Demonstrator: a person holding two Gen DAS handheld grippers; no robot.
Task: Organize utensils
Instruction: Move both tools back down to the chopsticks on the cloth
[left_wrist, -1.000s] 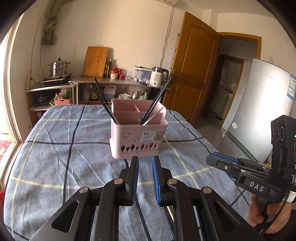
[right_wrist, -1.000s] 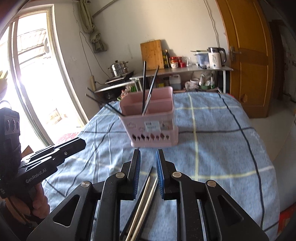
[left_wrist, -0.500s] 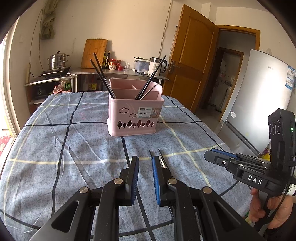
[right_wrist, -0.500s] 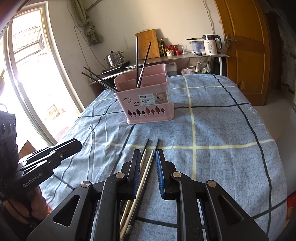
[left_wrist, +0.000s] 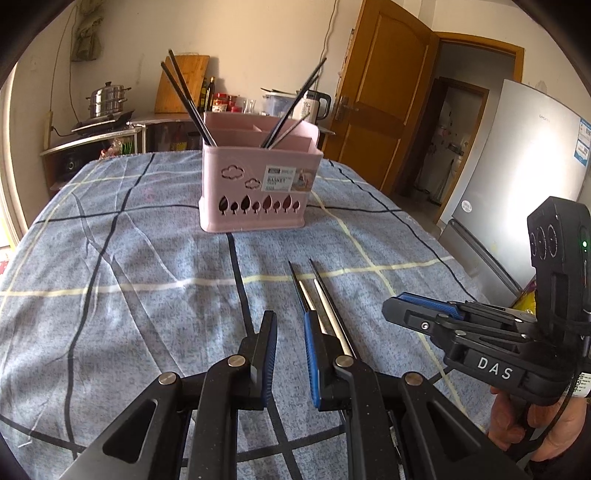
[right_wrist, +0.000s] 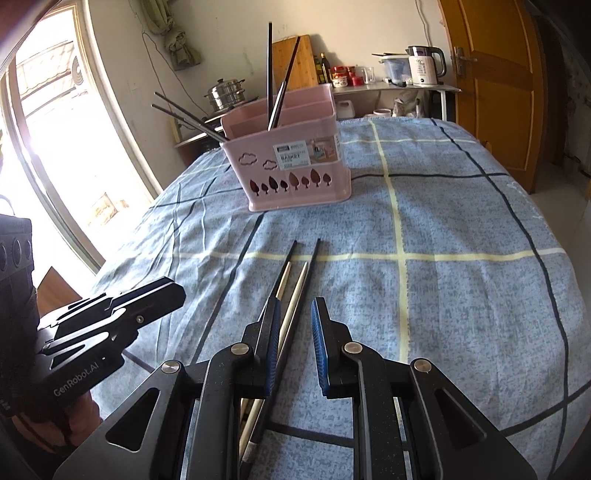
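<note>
A pink utensil basket (left_wrist: 258, 188) stands mid-table, also in the right wrist view (right_wrist: 291, 166). Black chopsticks (left_wrist: 188, 96) lean in its left compartment and more (left_wrist: 291, 107) in its right. Loose chopsticks (left_wrist: 317, 295), black and silver, lie on the cloth in front of the basket, and in the right wrist view (right_wrist: 295, 288) they run under my fingers. My left gripper (left_wrist: 290, 328) is open and empty, just left of them. My right gripper (right_wrist: 293, 314) is open and empty, above their near ends; it also shows in the left wrist view (left_wrist: 436, 314).
A blue checked cloth (left_wrist: 110, 258) covers the table. A wooden door (left_wrist: 380, 110) and a fridge (left_wrist: 524, 177) stand to the right. A counter (right_wrist: 399, 86) with a kettle and jars is behind. A window (right_wrist: 48, 147) is on the left.
Both grippers have pulled back from the basket and lowered towards the cloth. The loose chopsticks have come fully into view in front of them. Both stay open.
</note>
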